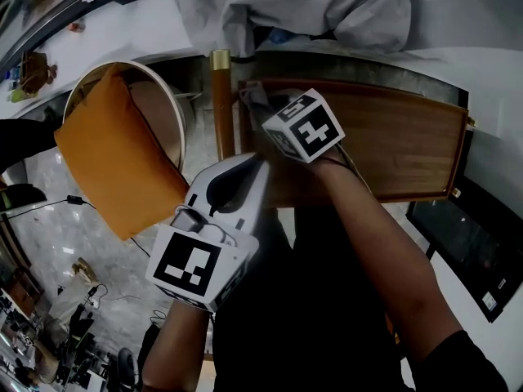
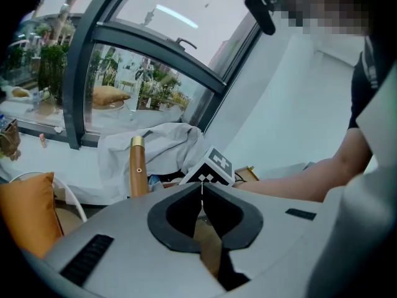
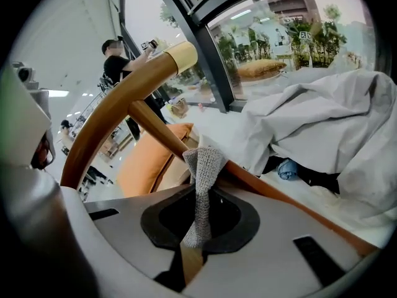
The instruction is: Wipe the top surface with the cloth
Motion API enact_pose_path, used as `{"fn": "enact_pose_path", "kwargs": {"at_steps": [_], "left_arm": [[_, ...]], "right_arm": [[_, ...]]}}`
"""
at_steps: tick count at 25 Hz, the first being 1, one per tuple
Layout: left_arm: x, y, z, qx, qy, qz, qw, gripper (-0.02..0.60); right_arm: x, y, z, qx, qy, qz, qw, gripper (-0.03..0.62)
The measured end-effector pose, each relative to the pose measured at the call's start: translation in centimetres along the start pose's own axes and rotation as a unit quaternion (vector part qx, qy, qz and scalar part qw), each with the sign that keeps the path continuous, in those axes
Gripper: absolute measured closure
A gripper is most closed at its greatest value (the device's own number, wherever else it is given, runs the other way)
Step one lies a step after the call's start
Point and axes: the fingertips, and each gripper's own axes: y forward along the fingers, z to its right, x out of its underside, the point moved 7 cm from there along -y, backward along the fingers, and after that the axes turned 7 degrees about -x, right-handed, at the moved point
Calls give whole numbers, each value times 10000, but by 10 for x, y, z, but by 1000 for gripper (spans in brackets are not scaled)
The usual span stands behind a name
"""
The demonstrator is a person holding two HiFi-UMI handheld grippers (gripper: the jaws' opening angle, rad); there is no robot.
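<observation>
A wooden top [image 1: 392,149] with a raised rim lies ahead of me. At its far left corner my right gripper [image 1: 255,98] is shut on a grey knitted cloth [image 3: 203,179], which sticks up in a twisted strip between the jaws and rests against the wooden rim [image 3: 279,200]. Only a small grey piece of the cloth [image 1: 249,95] shows in the head view. My left gripper [image 1: 258,160] hovers at the near left edge of the top, behind the right gripper's marker cube [image 2: 211,168]. Its jaws are shut with nothing between them [image 2: 202,190].
A wooden post with a brass cap [image 1: 219,96] stands at the top's left corner. Left of it, a round chair [image 1: 167,104] holds an orange cushion [image 1: 114,162]. Crumpled white fabric [image 1: 294,6] lies beyond the far edge. A dark panel [image 1: 466,243] sits lower right.
</observation>
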Motion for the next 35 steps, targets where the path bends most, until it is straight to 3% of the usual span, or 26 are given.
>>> {"fn": "enact_pose_path", "kwargs": {"at_steps": [8, 35], "left_arm": [[1, 18, 21, -135, 83, -196, 9997, 571], [15, 106, 128, 189, 637, -841, 9942, 571]], "right_arm": [[19, -22, 15, 92, 79, 31, 9999, 554], [113, -150, 105, 744, 693, 464, 9937, 554]]}}
